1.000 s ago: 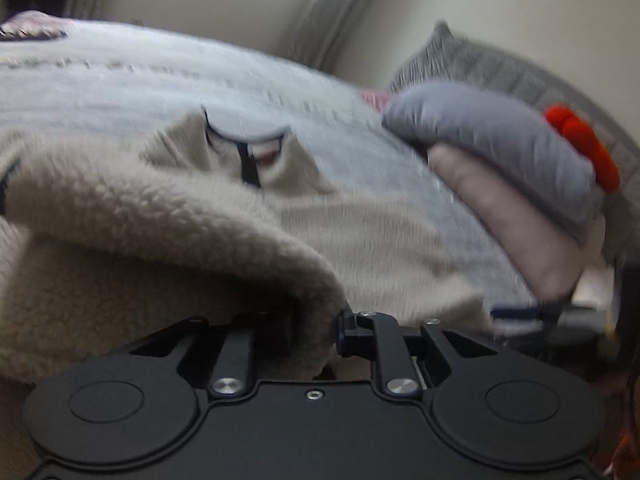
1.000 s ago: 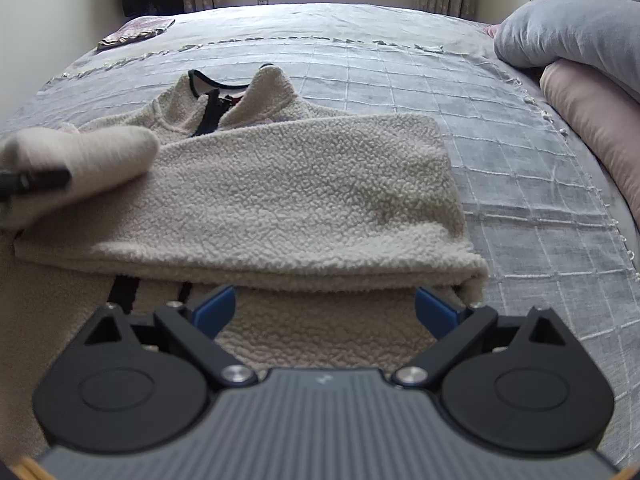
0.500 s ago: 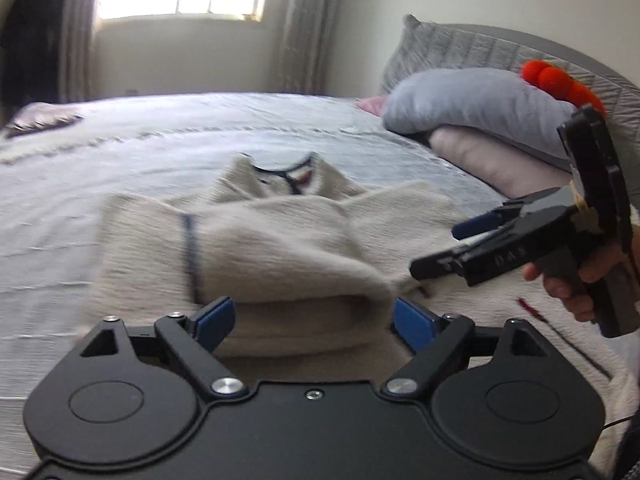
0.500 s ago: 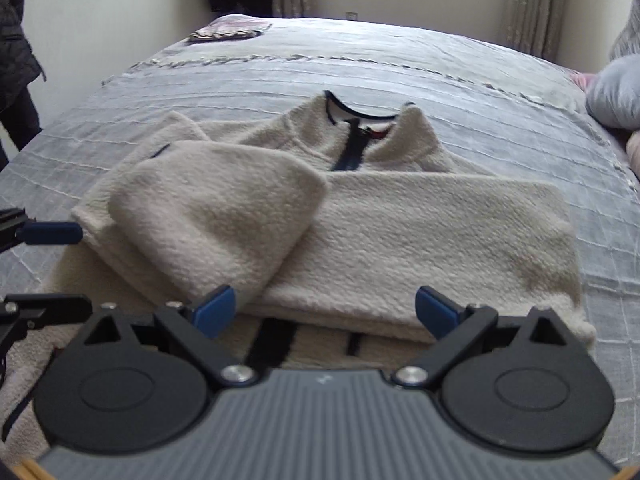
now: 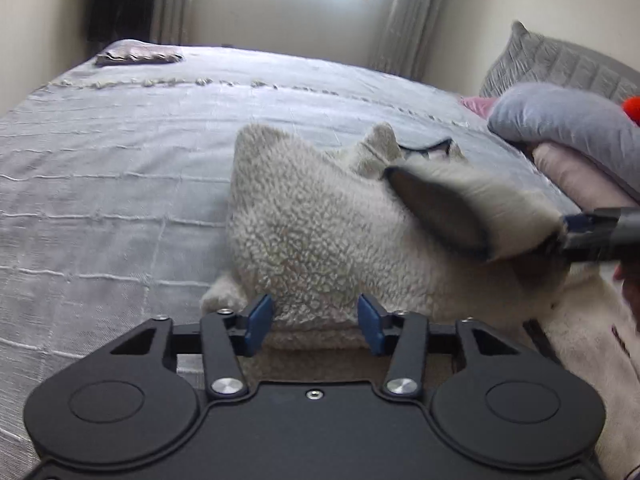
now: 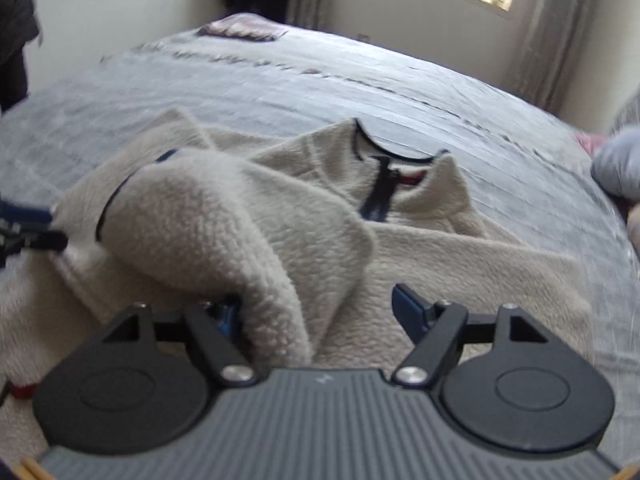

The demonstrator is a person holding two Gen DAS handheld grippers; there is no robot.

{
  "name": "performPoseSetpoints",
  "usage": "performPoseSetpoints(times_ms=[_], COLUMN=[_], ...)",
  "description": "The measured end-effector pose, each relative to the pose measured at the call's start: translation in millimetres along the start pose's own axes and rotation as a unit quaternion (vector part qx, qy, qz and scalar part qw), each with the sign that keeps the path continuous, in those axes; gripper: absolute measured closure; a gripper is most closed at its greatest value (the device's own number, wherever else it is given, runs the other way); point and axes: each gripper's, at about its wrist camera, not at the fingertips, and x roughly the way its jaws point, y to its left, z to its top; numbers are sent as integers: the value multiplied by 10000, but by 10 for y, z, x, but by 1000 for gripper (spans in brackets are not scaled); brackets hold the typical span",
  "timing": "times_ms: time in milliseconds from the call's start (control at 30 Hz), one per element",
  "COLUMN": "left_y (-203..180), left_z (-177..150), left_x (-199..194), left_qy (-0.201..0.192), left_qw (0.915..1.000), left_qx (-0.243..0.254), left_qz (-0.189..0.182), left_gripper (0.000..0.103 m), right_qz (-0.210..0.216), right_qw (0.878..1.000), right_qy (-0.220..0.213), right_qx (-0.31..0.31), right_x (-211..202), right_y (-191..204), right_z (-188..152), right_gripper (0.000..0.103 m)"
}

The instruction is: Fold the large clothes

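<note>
Now both gaping tools, left tool (image 5: 314, 322) and right tool (image 6: 320, 312), straddle fleece (image 6: 440, 264) folds.

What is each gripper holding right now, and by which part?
Left gripper: nothing; fingers open around the fleece pullover's folded edge. Right gripper: not clamped; fingers apart, with the sleeve, near its cuff, draped over one finger.

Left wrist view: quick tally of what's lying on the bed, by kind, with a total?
Cream fleece jacket: 1
Pillows: 3 (quilted grey pillow, blue-grey pillow, pink pillow)
Folded dark cloth at the far corner: 1
Total: 5
A red item is cut off at the frame edge and not counted.
</note>
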Motion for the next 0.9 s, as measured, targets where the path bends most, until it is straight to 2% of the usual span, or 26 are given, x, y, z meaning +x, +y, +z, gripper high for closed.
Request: performPoseSetpoints(times_ms=[100, 233, 300, 400, 533, 633, 700, 733, 767, 800, 833, 900], left_y=[-23, -53, -35, 6, 17, 8, 20, 26, 19, 0, -31, -115], left_z=[-69, -149, -152, -86, 140, 320, 424, 468, 512, 552, 590, 656], left_x=[-37, -78, -144, -294, -306, -117, 29, 87, 125, 148, 150, 185], left_qy=[163, 324, 325, 112, -116, -183, -241, -279, -327, -394, -512, -663], left_qw=[9994, 9978, 9972, 9974, 9977, 9987, 9991, 9991, 9990, 9989, 9985, 9976], left_qx=[274, 548, 632, 618, 619, 484, 295, 204, 142, 113, 116, 215], left_qz=[-114, -198, -242, -352, -269, 10, 204, 254, 267, 240, 163, 12], left_gripper=[56, 55, 55, 55, 56, 56, 57, 58, 58, 58, 58, 63], right_qz=[213, 883, 1060, 1213, 1326, 1140, 812, 596, 346, 153, 126, 100], right_qw=[9951, 9713, 9657, 9626, 9529, 9539, 9592, 9638, 9700, 9760, 9800, 9845], right_qy=[32, 250, 319, 162, -289, -227, -2, 100, 151, 172, 76, -547], right_qx=[966, 2195, 2349, 2417, 2713, 2767, 2709, 2596, 2401, 2166, 1986, 1661], right_x=[-112, -175, -226, -356, -452, -255, -54, 34, 78, 85, 41, -199], right_y=[-638, -1260, -1438, -1653, -1903, -1941, -1884, -1825, -1755, -1686, -1631, -1566], right_z=[-186, -588, -755, -890, -818, -681, -629, -619, -596, -562, -527, -438], right_gripper=[28, 22, 22, 21, 21, 22, 28, 42, 70, 82, 99, 99])
